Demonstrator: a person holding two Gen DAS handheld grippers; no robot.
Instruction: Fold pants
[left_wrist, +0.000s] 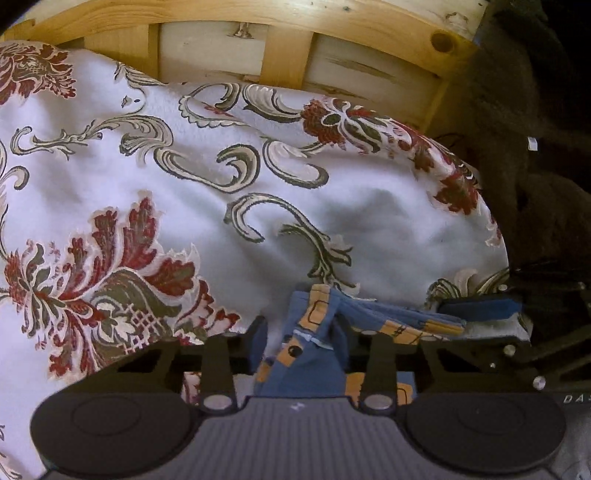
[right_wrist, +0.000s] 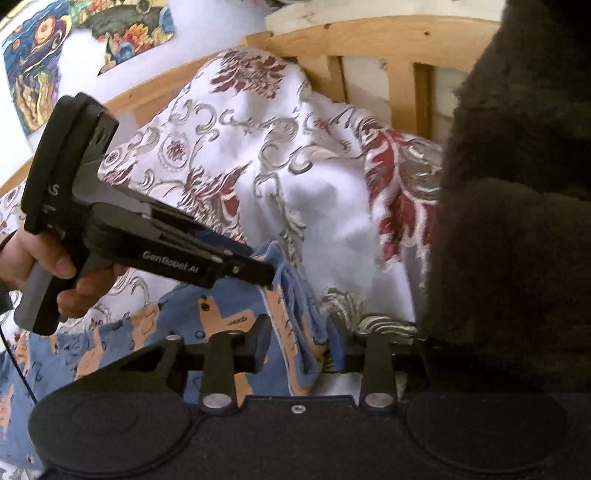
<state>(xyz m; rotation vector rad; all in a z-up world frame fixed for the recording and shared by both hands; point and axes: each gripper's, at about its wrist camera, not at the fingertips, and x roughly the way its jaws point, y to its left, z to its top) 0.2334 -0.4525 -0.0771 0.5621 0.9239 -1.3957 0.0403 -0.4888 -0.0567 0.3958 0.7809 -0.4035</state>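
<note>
Blue pants (left_wrist: 314, 354) between both grippers' jaws

A white blanket (left_wrist: 229, 177) with red flowers and grey-beige scrolls lies rumpled across the bed, bunched into soft folds. Behind it stands a pale wooden bed frame (left_wrist: 284, 48) with upright slats and a knot in its top rail; a whitish wall shows between the slats. At the right edge sits a dark fuzzy fabric (right_wrist: 517, 206), touching the blanket. On the wall at upper left hang colourful paintings (right_wrist: 33, 70), swirled in blue, yellow and orange.
</note>
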